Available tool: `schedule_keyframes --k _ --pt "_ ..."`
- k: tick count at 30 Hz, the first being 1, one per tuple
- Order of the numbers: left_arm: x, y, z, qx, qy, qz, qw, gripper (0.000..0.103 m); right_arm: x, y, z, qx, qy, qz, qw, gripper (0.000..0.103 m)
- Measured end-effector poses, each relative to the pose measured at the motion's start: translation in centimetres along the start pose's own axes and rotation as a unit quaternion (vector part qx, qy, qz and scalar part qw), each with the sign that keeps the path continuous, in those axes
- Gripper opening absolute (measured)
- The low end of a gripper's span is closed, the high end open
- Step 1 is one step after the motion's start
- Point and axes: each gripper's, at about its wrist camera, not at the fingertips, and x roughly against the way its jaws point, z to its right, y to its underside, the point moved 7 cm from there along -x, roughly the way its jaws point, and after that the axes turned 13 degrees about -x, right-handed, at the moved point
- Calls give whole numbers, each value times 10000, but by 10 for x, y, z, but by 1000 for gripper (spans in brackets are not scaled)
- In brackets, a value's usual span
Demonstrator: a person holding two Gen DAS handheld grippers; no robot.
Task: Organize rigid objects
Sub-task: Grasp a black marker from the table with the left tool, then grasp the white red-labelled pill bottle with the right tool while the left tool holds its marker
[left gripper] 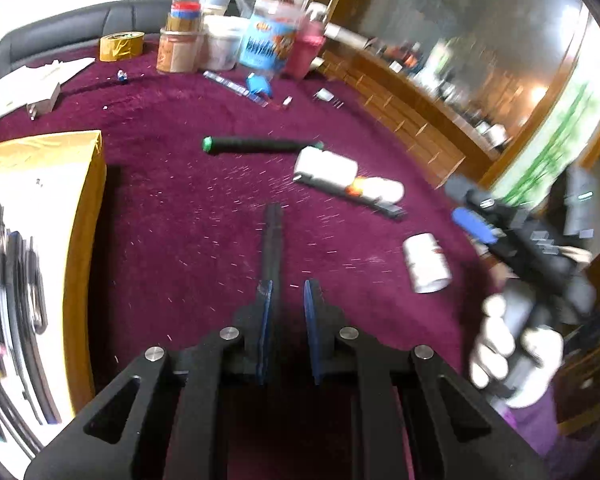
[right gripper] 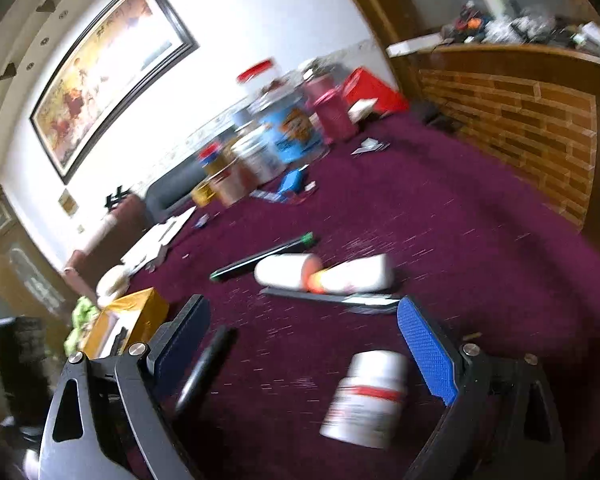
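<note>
Left gripper point(left gripper: 288, 292): jaws nearly together, pads pinching a thin black pen point(left gripper: 271, 240) at its near end; the pen sticks forward out of the gripper over the maroon tabletop point(left gripper: 180, 208). Whether it has cleared the cloth cannot be told. Right gripper point(right gripper: 304, 344): jaws wide apart, nothing between the pads; a white bottle point(right gripper: 366, 396) lies on its side on the cloth just ahead of it, untouched. Step in hand, as judged: pen grasped, carry to the yellow box point(left gripper: 82, 184) at the left, which already holds dark flat items. Next move calls for swinging the pen left over the box rim and releasing it there. Still loose mid-table: a black rod point(left gripper: 260, 146) with green cap, two more white bottles point(left gripper: 328, 168) and a flat black bar point(left gripper: 364, 200) under them. Frames blurred; labels unreadable.
</note>
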Motion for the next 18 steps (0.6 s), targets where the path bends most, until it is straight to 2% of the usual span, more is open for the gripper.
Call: schedule_keyframes --k 4,8,13,18 --pt "37 6 7 288 655 479 9963 13 11 -20 31 200 758 69 9969 92" --pt "48 6 11 385 1002 696 9918 13 6 -16 44 235 1062 -258 9937 92" --pt "36 13 4 478 727 473 9951 16 -16 7 36 335 1081 -761 9907 92" --pt "4 21 15 239 407 -34 9989 57 -36 32 25 667 1282 -1106 9833 92"
